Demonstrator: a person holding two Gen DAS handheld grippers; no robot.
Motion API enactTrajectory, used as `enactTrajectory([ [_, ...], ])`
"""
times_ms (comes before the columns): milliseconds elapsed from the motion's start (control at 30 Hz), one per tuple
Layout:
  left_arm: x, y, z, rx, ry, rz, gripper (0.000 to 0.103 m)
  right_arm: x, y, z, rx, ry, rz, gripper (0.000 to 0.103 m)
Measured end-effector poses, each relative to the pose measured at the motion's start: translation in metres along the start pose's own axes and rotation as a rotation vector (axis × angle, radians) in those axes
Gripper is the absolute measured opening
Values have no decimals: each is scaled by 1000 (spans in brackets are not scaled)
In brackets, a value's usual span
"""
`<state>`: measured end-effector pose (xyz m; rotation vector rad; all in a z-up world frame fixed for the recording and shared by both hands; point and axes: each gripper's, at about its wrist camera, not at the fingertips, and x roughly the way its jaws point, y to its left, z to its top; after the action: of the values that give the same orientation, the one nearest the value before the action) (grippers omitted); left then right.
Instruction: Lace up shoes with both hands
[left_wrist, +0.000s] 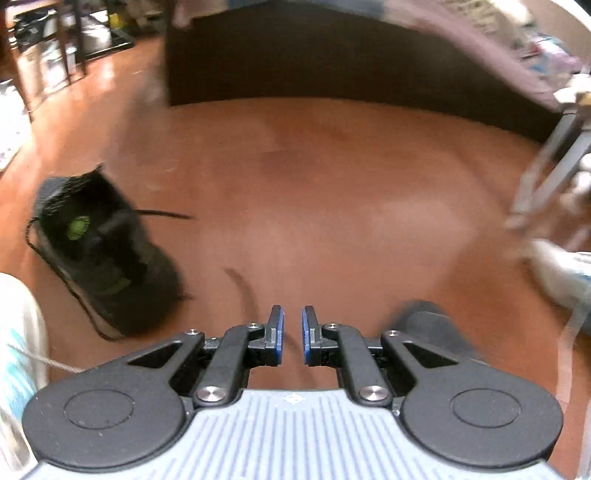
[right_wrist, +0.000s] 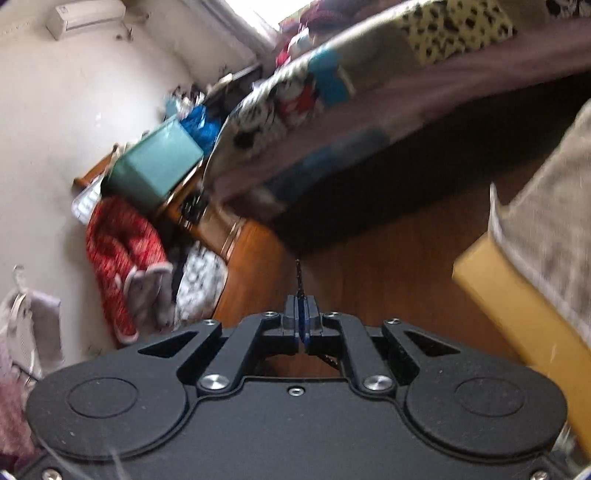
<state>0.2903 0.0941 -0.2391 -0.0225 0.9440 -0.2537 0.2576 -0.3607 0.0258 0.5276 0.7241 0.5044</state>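
Observation:
A black shoe (left_wrist: 101, 247) with a green logo lies on the brown floor at the left of the left wrist view, its black lace (left_wrist: 162, 214) trailing out to the right and looping round its left side. My left gripper (left_wrist: 293, 325) hovers to the right of the shoe, open, with nothing between its blue pads. In the right wrist view my right gripper (right_wrist: 301, 304) is tilted up toward the room and shut on a black lace end (right_wrist: 298, 275) that sticks out past the fingertips. The shoe is not in that view.
A dark bed base (left_wrist: 332, 62) stands across the floor ahead. A metal frame (left_wrist: 550, 170) and a pale shoe (left_wrist: 561, 273) are at the right, pale fabric (left_wrist: 18, 332) at the left. The right wrist view shows a bed with patterned blankets (right_wrist: 369, 85), a yellow box (right_wrist: 524, 314) and piled clothes (right_wrist: 122, 254).

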Motion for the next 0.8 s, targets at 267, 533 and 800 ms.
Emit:
enactTrajectory([
  [267, 68, 22, 12, -10, 70, 79, 8, 9, -11, -13, 99, -3, 25, 4],
  [533, 87, 32, 13, -70, 83, 132, 67, 16, -11, -16, 99, 46, 78, 4],
  [800, 96, 31, 14, -55, 100, 140, 30, 11, -15, -16, 114, 51, 83, 4],
])
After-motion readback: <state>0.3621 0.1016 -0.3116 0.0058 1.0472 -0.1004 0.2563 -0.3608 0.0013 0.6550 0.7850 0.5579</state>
